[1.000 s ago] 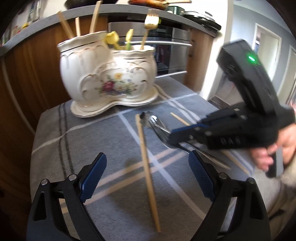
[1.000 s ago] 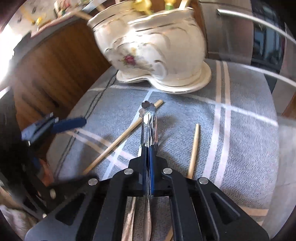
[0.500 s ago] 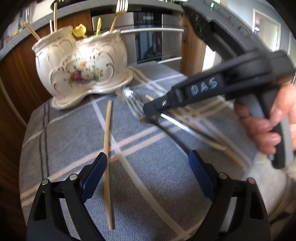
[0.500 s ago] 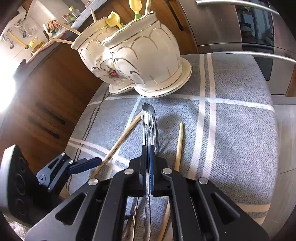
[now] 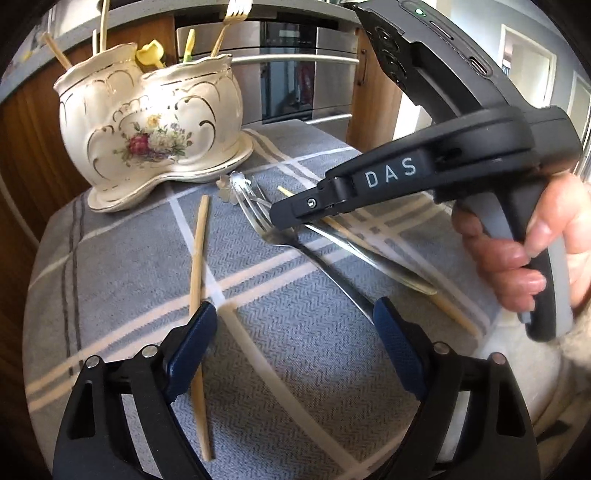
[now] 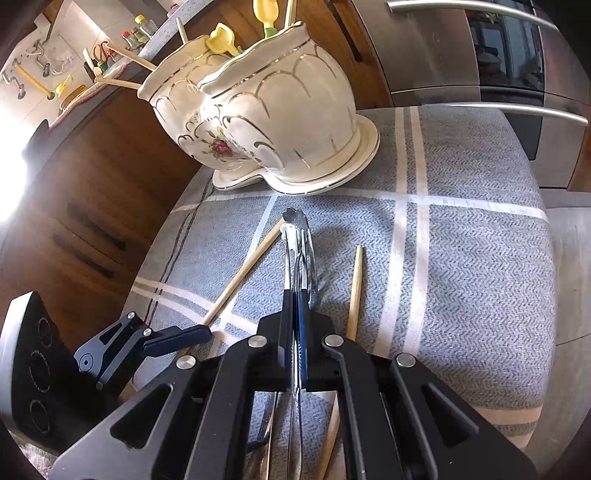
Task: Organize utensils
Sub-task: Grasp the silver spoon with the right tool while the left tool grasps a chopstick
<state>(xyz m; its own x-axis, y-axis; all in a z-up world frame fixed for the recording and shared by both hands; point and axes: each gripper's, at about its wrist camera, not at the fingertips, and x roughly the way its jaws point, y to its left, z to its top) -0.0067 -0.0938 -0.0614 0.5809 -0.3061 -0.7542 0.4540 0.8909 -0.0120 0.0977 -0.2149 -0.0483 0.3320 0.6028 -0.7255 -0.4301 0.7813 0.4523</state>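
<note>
Utensils lie scattered on a grey cloth (image 5: 280, 332) with pale crossing stripes that covers the worktop. Only the left wrist view shows the hand (image 5: 524, 254) wrapped around the right gripper's handle, and a gold fork (image 5: 229, 20) standing up out of the holder. Only the right wrist view shows the right gripper (image 6: 295, 306) from behind, its fingers pressed together on the silver tongs (image 6: 300, 254). That view also shows the left gripper's blue-tipped finger (image 6: 177, 336) from the side.

The tongs are two thin shiny metal arms ending in small scalloped tips (image 5: 236, 182). They point toward the far edge of the worktop, the tips near the saucer-like base of the ceramic holder (image 5: 155, 133), a cream two-lobed piece with gold trim and painted flowers. Whether the tips touch the cloth is unclear. A silver fork (image 5: 295, 240) lies on the cloth beneath the tongs. Yellow spoons (image 6: 225, 37) and wooden sticks rise from the holder.

The left gripper (image 5: 295, 347) is spread wide over the near edge of the worktop, holding nothing. One chopstick (image 5: 197, 266) runs from the middle toward the near edge, passing just beside that gripper's left finger. A second chopstick (image 6: 355, 291) lies to the right of the tongs, apart from them.
</note>
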